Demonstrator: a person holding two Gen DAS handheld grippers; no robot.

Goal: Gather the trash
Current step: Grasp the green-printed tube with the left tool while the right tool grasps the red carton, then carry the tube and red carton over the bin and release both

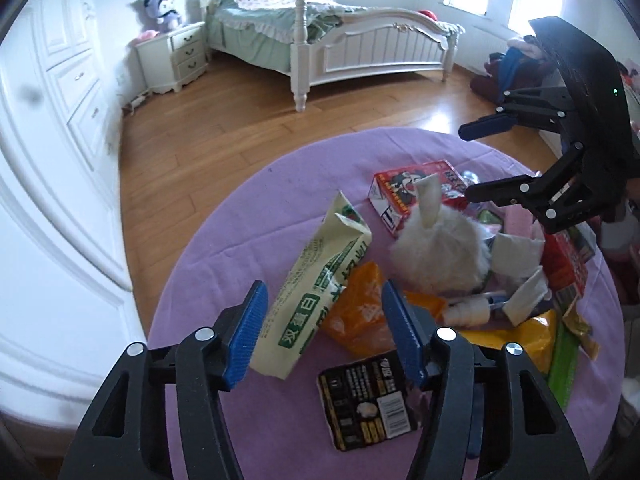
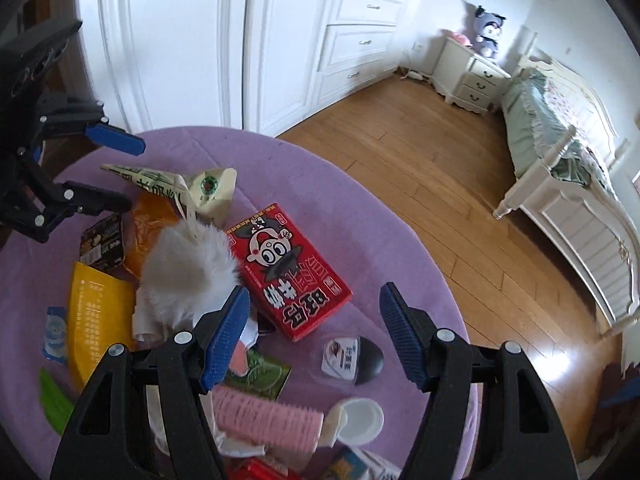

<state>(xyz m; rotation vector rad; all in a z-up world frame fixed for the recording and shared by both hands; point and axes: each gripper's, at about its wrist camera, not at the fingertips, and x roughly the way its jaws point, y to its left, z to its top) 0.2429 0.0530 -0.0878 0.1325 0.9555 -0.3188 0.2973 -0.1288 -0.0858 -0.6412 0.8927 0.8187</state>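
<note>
Litter lay heaped on a round desk [image 1: 224, 240] draped in purple cloth in a bedroom, as two hand-held tools hung above it with nothing yet picked up. The left tool [image 1: 322, 332] was spread wide and empty, its blue pads on either side of a cream-and-green milk pouch [image 1: 316, 284] and an orange wrapper [image 1: 360, 312], with a black snack packet [image 1: 366, 400] flat on the cloth just below. The right tool [image 2: 314, 334] was likewise released and bare, poised over a red snack box [image 2: 290, 270] beside a white fluffy pompom [image 2: 188, 276], with a small sealed cup [image 2: 352, 356], a pink roller brush [image 2: 266, 420] and a yellow wrapper [image 2: 98, 312] close by.

The work appeared to be at the reach-and-choose stage. No bin was in view. The left tool's next move seemingly called for descending and clamping on the milk pouch, gripping its narrow side without snagging the orange wrapper that overlapped it.
</note>
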